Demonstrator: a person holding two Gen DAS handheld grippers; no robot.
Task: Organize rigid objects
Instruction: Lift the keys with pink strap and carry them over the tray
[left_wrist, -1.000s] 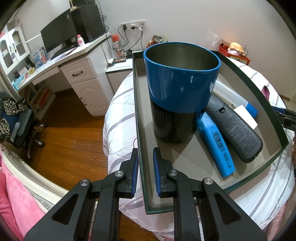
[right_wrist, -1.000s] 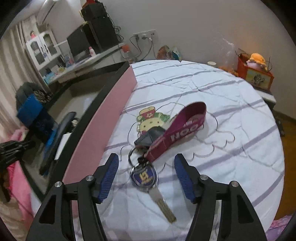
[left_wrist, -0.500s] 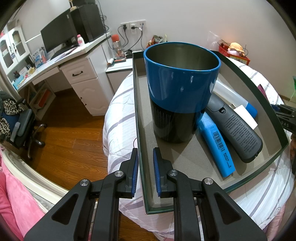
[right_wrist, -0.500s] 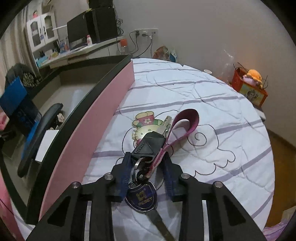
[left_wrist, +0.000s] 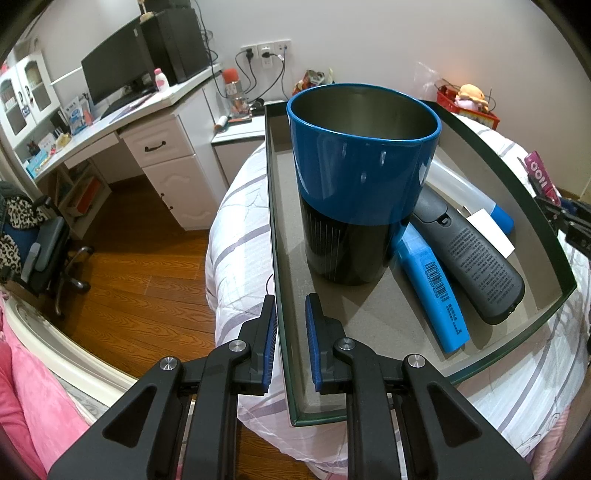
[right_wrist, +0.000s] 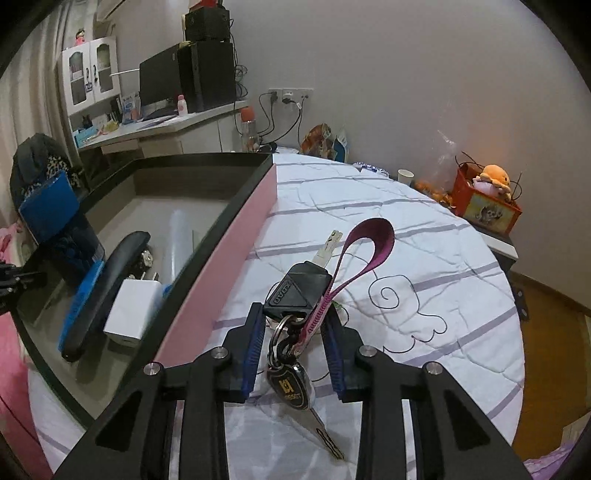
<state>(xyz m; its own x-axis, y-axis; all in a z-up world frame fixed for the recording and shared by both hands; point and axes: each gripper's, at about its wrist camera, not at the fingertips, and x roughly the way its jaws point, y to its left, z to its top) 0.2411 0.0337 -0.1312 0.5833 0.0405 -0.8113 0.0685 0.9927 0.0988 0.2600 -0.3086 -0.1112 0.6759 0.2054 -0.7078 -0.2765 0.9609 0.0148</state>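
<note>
The right tongs (right_wrist: 295, 332) pinch a bunch of keys on a maroon fabric strap (right_wrist: 299, 314), lifted above the white quilted bed with purple stripes (right_wrist: 424, 258). The black key head sits between the blue pads, the strap loop arches forward past the tips, and a round badge and a brass key hang below. Just left of the tongs runs the pink outer wall of a dark-rimmed rectangular tray (right_wrist: 229, 240). The left tongs (left_wrist: 290, 328), nearly pressed together, grip that tray's near left wall (left_wrist: 275, 258), one pad outside and one inside. Inside stand a blue-and-black metal cup (left_wrist: 354, 192), a blue marker (left_wrist: 432, 291) and a dark grey handheld device (left_wrist: 472, 254).
</note>
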